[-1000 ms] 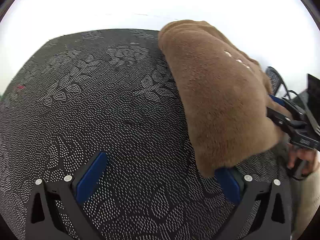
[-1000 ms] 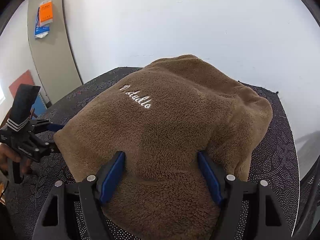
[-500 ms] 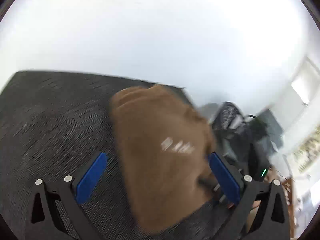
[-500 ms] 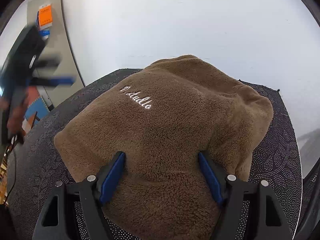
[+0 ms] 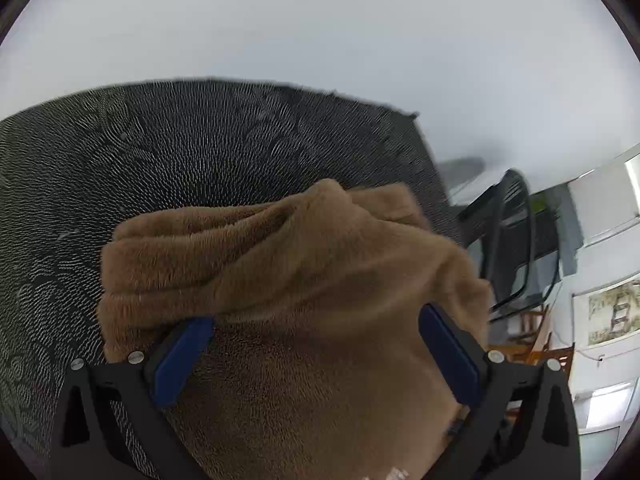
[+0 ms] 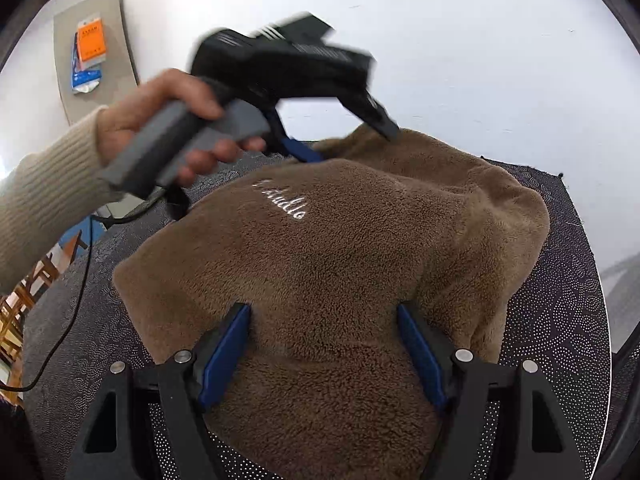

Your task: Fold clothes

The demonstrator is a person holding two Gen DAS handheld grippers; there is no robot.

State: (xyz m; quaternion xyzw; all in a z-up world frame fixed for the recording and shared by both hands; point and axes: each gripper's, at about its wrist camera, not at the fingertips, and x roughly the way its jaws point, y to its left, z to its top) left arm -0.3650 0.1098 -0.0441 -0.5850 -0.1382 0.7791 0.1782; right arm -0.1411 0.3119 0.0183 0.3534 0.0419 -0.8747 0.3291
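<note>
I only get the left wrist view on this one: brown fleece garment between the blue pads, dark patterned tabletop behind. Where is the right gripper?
Observer: The right gripper straddles the opposite end of the brown fleece garment, jaws wide, fabric bulging between them.
Reviewer: That white smudge at my bottom edge?
Observer: White embroidered script on the garment's top face.
Reviewer: Who holds the left gripper?
Observer: A hand in a cream ribbed sleeve, around its grey handle.
</note>
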